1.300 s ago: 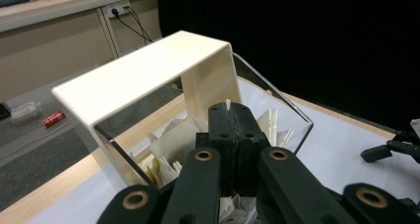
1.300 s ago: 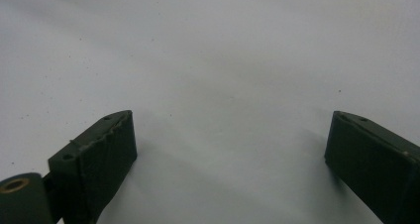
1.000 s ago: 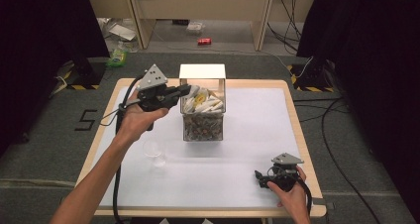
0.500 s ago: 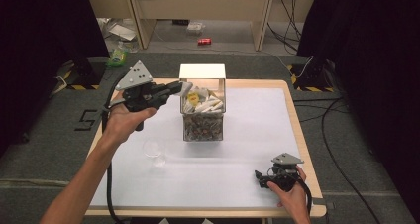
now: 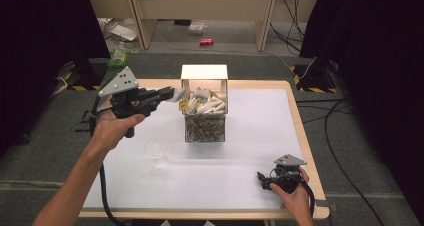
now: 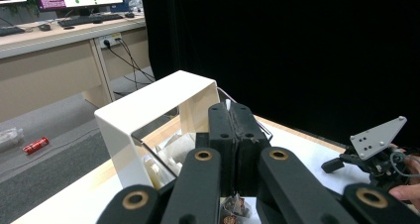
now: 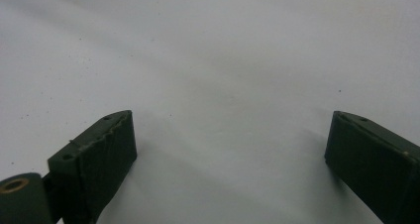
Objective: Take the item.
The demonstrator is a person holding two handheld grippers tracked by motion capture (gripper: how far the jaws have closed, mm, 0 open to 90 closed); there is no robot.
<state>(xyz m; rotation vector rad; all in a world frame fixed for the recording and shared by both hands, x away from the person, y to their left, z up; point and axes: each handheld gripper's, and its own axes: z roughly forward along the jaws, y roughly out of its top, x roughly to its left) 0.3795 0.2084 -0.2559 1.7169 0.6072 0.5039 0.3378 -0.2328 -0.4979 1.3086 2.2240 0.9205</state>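
A clear box [image 5: 205, 129] with a white arched top [image 5: 204, 71] stands at the middle of the white table, holding several white and yellow sachets [image 5: 206, 105]. My left gripper [image 5: 168, 93] hangs in the air just left of the box's upper rim, shut on a white sachet [image 5: 176, 95]. In the left gripper view the jaws [image 6: 231, 110] are pressed together with a thin white edge of the sachet [image 6: 228, 104] sticking out, and the white arch [image 6: 148, 110] lies beyond. My right gripper [image 5: 261, 178] rests at the table's front right, open, with bare table between its jaws [image 7: 230, 130].
A small clear glass [image 5: 156, 150] stands on the table, front left of the box. The wooden table edge [image 5: 305, 136] runs along the right. On the floor behind are a red can [image 5: 205, 41] and cables [image 5: 330, 116]. My right gripper [image 6: 376, 147] appears far off in the left gripper view.
My left gripper has drawn back leftward from over the box, with a white sachet in its jaws. The right gripper has stayed put.
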